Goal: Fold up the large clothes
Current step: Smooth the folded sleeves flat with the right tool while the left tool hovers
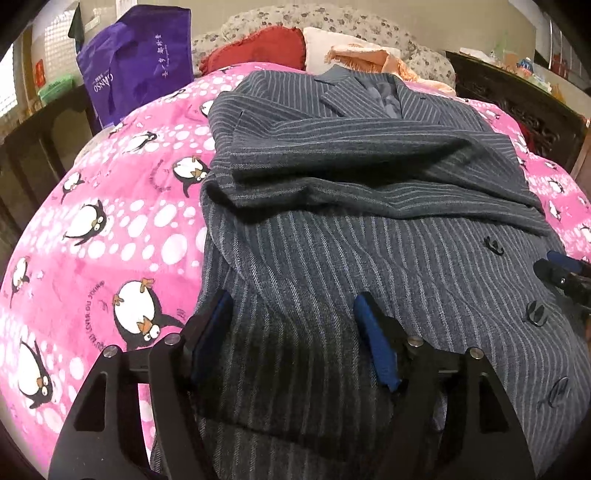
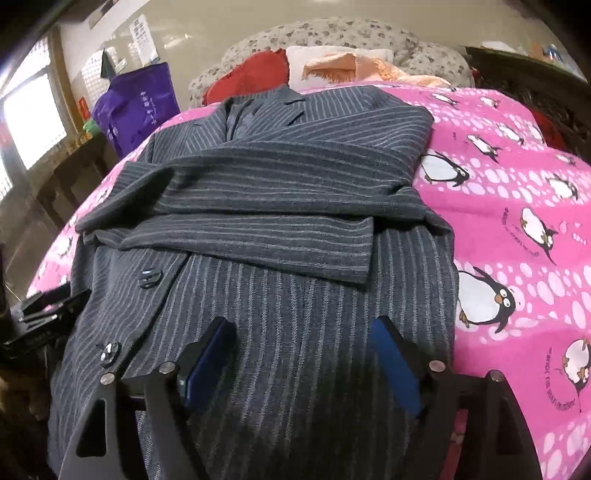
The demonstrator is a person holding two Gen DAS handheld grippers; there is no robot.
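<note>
Now we're looking across the pink penguin blanket point(image 1: 110, 206), spread over the whole bed and running out to the edges in both wrist views. On top of it lies our striped grey coat point(image 1: 332, 258), collar toward the far pillows, hem toward us, both sleeves folded across the chest so they lie crosswise over the body. Past the collar we've got a red cushion point(image 1: 258, 51), a peach fringed cloth point(image 1: 365, 59) and a flowered pillow point(image 1: 332, 18) bunched at the head of the bed. Off to the far left stands a purple bag point(image 1: 136, 66) against the wall.

Down to the tools: our left gripper point(image 1: 293, 332) sits over the coat's lower left edge, blue pads spread wide, nothing between them but the cloth lying below. Our right gripper point(image 2: 303, 354) matches it over the lower right part of the coat, jaws parted as well, gripping nothing.

Smallest of all, the dark buttons point(image 2: 149, 277) dot the coat's front, near the left side in the right wrist view.
</note>
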